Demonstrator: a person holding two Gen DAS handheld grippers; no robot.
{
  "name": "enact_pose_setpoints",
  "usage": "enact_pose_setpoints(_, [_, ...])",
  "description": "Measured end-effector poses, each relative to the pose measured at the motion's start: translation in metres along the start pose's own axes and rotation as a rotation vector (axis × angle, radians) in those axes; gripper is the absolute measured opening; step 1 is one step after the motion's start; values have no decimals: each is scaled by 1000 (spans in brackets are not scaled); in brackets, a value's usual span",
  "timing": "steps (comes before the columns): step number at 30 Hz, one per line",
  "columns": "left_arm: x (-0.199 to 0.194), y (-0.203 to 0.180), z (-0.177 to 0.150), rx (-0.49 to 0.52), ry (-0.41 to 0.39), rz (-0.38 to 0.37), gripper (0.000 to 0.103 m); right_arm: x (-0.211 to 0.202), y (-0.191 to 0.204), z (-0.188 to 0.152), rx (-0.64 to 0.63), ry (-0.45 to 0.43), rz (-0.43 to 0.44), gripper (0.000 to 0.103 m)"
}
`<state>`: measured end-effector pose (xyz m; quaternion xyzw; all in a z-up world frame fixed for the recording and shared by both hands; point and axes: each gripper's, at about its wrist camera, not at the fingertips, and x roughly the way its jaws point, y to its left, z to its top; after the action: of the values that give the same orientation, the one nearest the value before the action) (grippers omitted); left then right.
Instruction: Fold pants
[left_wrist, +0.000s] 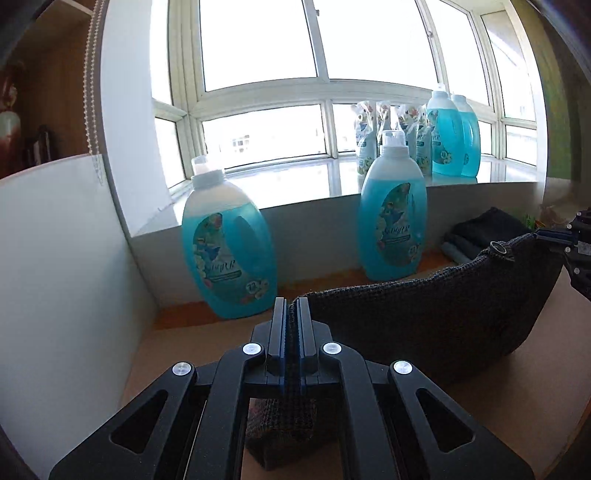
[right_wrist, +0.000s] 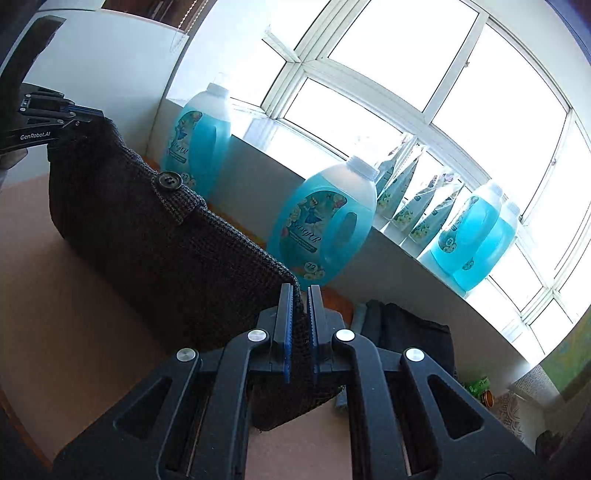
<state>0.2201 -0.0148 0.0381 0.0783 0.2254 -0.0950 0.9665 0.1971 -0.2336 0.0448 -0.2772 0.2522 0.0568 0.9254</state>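
Note:
Dark charcoal knit pants hang stretched by the waistband between my two grippers, above a brown table. My left gripper is shut on one end of the waistband. My right gripper is shut on the other end; it also shows at the right edge of the left wrist view. The left gripper shows at the upper left of the right wrist view. A dark button sits on the waistband. The pants sag down toward the table; the legs are hidden below.
Two large blue detergent bottles stand at the back of the table under a window sill. More bottles and pouches stand on the sill. A stack of folded dark clothes lies at the back right. A white panel stands on the left.

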Motion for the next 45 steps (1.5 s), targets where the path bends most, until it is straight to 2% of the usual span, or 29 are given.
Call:
enact_pose_setpoints(2, [21,2,7,-15,13,2,3,25,-5,4,-1,18,-6,7])
enact_pose_setpoints(5, [53,0,17,11,20,45,1,63,-12,6,3,55,7,7])
enact_pose_setpoints(10, [121,-2,18,50,120,60,1,136,-17,-4,8,166,32,6])
enact_pose_setpoints(12, [137,7,13,14,159,36,1,165,-14,-14,-11,216,30,0])
enact_pose_setpoints(14, [142,21,6,-51,181,15,1,191,-11,-25,-15,270,45,0])
enact_pose_setpoints(15, [143,28,1,-70,201,-1,4,201,-12,-31,-3,296,70,0])
enact_pose_setpoints(17, [147,37,-11,-90,246,-34,20,212,-13,-42,23,326,124,0])
enact_pose_setpoints(18, [151,40,-17,-94,267,-38,34,216,-15,-46,37,328,138,0])
enact_pose_setpoints(21, [167,46,-31,-105,346,-84,40,217,-27,-59,139,335,223,1])
enact_pose_setpoints(22, [173,49,-35,-119,369,-85,46,215,-33,-64,187,337,257,4])
enact_pose_setpoints(23, [179,52,-38,-141,387,-90,49,212,-41,-70,237,333,271,25])
enact_pose_setpoints(24, [185,55,-41,-167,404,-106,51,208,-49,-76,294,323,273,59])
enact_pose_setpoints(25, [191,57,-44,-192,422,-129,51,203,-58,-83,354,307,279,73])
enact_pose_setpoints(26, [196,58,-47,-209,438,-144,51,199,-69,-90,416,301,301,81])
enact_pose_setpoints(28, [204,55,-53,-204,456,-149,51,196,-85,-104,522,305,373,81])
enact_pose_setpoints(30, [209,48,-58,-171,476,-149,51,199,-96,-112,592,318,409,81])
enact_pose_setpoints(34, [212,44,-62,-155,483,-144,51,212,-92,-118,622,380,424,81])
enact_pose_setpoints(35, [212,43,-62,-151,477,-140,51,211,-87,-118,627,386,426,78])
enact_pose_setpoints(38, [212,40,-63,-135,467,-113,51,210,-74,-116,620,391,431,56])
enact_pose_setpoints(39, [212,39,-64,-127,459,-112,45,208,-70,-113,604,384,411,51])
enact_pose_setpoints(40, [210,36,-64,-113,446,-114,31,204,-65,-110,583,378,387,47])
enact_pose_setpoints(41, [208,33,-64,-92,435,-107,31,201,-62,-108,564,371,361,37])
enact_pose_setpoints(42, [206,29,-64,-66,418,-86,30,197,-60,-106,549,361,341,31])
enact_pose_setpoints(43, [204,25,-64,-44,404,-71,19,194,-58,-104,538,350,327,30])
enact_pose_setpoints(44, [202,24,-63,-27,392,-52,12,191,-58,-102,528,344,307,25])
enact_pose_setpoints(45, [201,24,-63,-29,385,-45,11,188,-57,-100,518,338,291,23])
